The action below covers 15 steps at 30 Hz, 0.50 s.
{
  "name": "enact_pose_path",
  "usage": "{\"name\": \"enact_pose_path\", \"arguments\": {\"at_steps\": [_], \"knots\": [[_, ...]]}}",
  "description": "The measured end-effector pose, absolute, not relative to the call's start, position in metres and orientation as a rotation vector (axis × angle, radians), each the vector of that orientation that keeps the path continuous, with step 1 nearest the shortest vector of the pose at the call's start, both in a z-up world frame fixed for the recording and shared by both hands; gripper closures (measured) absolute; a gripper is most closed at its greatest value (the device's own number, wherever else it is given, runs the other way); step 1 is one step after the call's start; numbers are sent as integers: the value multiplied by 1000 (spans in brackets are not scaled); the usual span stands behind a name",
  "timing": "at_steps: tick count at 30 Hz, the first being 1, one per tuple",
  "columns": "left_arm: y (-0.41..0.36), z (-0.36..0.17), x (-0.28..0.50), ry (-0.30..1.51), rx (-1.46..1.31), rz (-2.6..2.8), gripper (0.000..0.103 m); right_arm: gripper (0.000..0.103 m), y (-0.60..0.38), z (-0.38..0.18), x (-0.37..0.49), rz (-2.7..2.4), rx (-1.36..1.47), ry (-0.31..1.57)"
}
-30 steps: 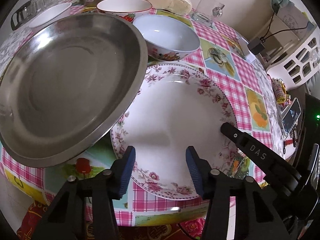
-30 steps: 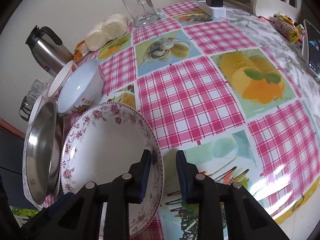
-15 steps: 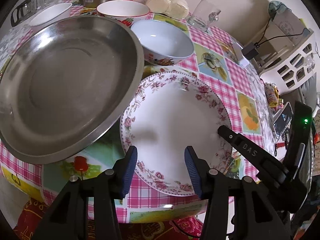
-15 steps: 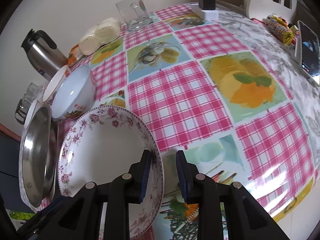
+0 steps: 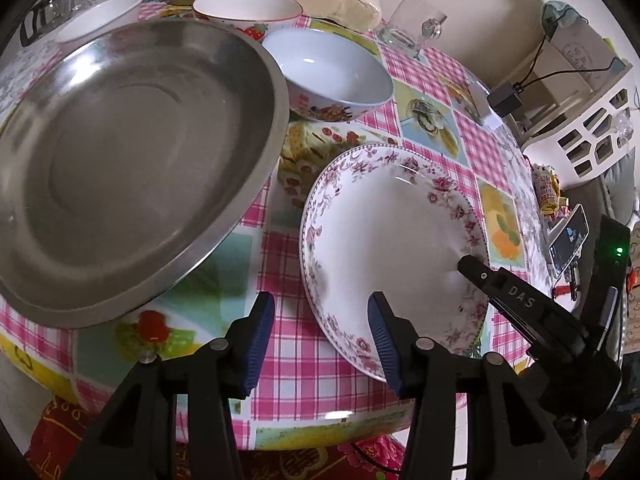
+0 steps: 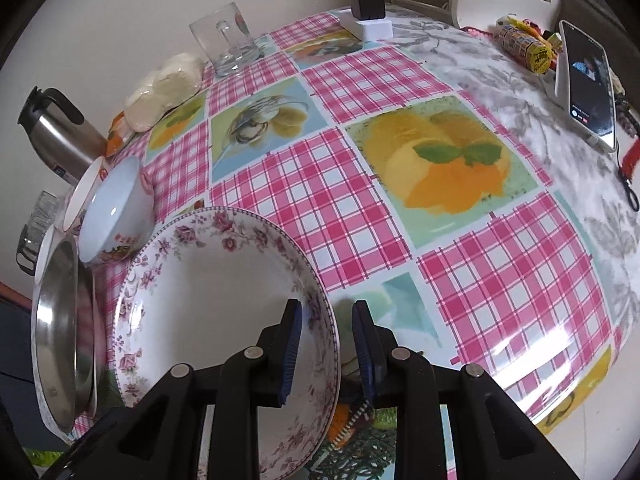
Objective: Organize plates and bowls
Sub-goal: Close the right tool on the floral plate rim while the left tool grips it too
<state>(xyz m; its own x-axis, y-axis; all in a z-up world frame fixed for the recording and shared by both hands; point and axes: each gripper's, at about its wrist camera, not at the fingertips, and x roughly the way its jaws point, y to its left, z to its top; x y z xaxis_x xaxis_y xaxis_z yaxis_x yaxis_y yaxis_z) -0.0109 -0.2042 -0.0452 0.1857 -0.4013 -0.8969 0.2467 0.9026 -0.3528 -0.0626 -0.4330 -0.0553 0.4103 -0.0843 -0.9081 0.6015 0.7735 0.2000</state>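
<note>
A: Left wrist view first. What is that big metal dish?

B: A wide, shallow steel pan (image 5: 132,160), round, brushed and faintly ringed inside, with a thin rolled rim. It sits tilted at the left, overhanging the tabletop (image 5: 288,364), which wears a glossy oilcloth of pink gingham squares and fruit pictures.

A: And the left claw (image 5: 320,344)?

B: Its blue ribbed pads stand moderately apart with nothing between them. It hovers over the cloth, its right pad in front of the near rim of the floral plate (image 5: 392,240).

A: Describe that plate.

B: Glazed white china, round and deep, with a band of pink roses around the rim. It lies between the two claws, right of the steel pan and apart from it.

A: Who holds it?

B: In the right wrist view the right claw (image 6: 326,344) has narrow jaws set astride the plate's rim (image 6: 224,320), one pad inside the well, one outside. The plate tilts up there, so it appears gripped, though a small gap shows by the outer pad.

A: Other dishes?

B: A smooth white bowl (image 5: 328,76) with a flower print on its outer wall stands behind the plate. Behind that is a red-rimmed bowl (image 5: 246,10), and a small white bowl (image 5: 100,16) is farther left. All are round and glossy.

A: Anything else?

B: A clear glass mug (image 6: 226,42), pale round buns in plastic wrap (image 6: 164,86), a steel flask (image 6: 56,136) and a phone (image 6: 588,88) propped at the far right.
</note>
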Motion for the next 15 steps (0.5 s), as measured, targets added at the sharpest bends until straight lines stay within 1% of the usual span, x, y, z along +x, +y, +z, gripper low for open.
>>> {"name": "enact_pose_path", "arguments": {"at_steps": [2, 4, 5, 15], "knots": [[-205, -49, -8, 1312, -157, -462, 54, 74, -434, -57, -63, -450, 573, 1064], [-206, -54, -2, 1319, -168, -456, 58, 74, -436, -57, -63, -442, 584, 1056], [-206, -57, 0, 1320, -170, -449, 59, 74, -436, -57, -64, -439, 587, 1052], [-217, -63, 9, 1290, -166, -471, 60, 75, -441, -58, -66, -413, 618, 1017]]}}
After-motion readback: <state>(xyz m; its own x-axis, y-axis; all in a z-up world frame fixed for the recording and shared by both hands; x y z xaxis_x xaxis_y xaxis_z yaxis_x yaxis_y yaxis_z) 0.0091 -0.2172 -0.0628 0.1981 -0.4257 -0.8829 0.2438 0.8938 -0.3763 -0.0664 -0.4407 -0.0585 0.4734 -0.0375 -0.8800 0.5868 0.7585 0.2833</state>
